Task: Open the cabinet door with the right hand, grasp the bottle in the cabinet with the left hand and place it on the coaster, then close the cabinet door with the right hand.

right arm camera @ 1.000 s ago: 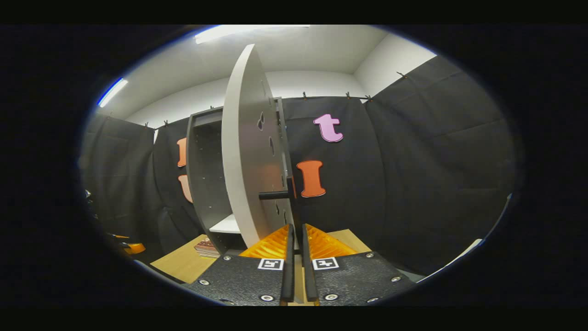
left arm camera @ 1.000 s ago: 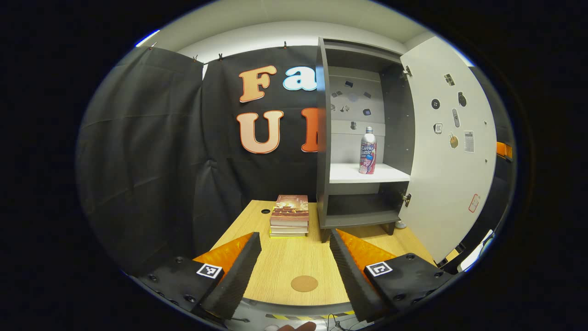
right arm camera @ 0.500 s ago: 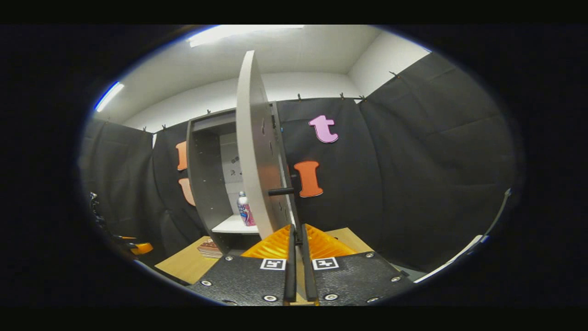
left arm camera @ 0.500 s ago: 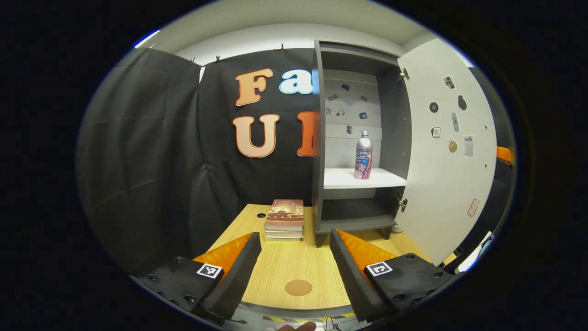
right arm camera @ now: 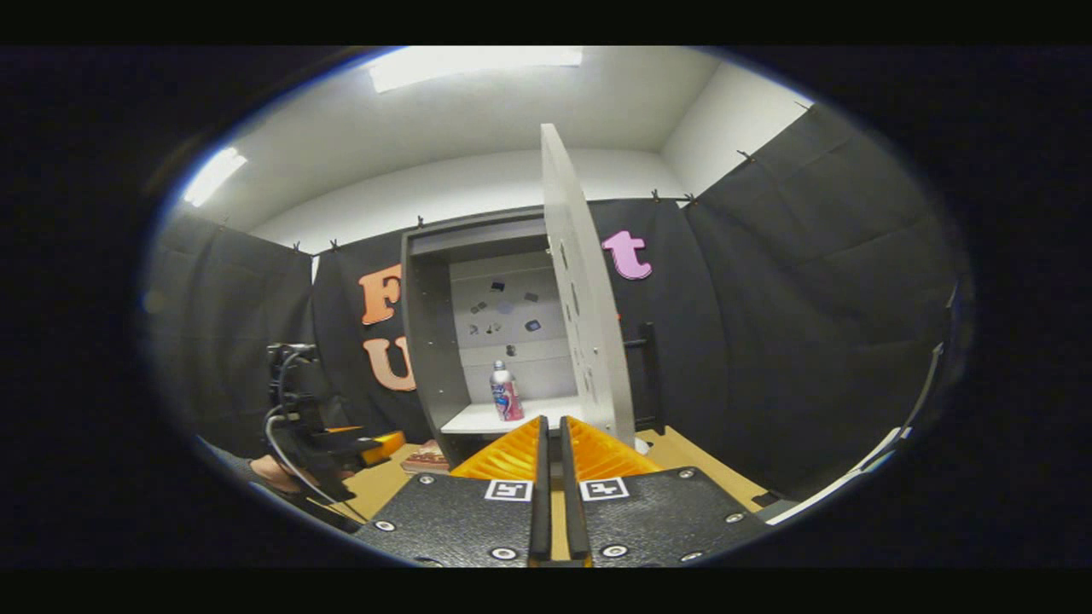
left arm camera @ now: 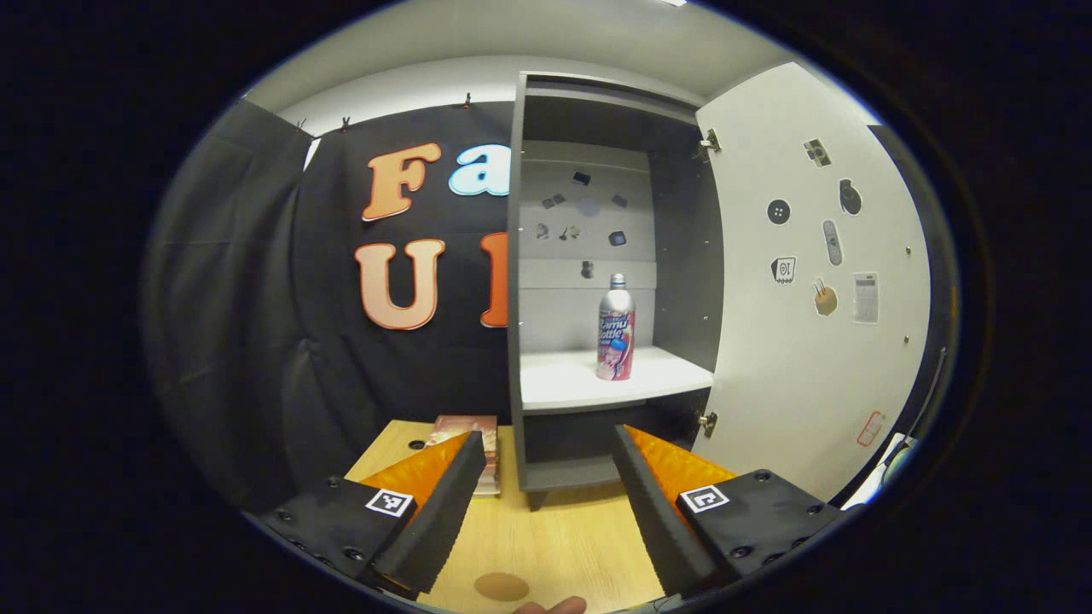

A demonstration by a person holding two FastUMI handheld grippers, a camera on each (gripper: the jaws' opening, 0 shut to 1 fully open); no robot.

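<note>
Nearer now, bottle upright

Silver-and-pink bottle, grey cabinet, white door, brown coaster.

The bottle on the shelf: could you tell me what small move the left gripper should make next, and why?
Probably ease the open left gripper forward and up toward the bottle: the cabinet door stands wide open, and the bottle stands upright, untouched, beyond the fingertips.
</note>
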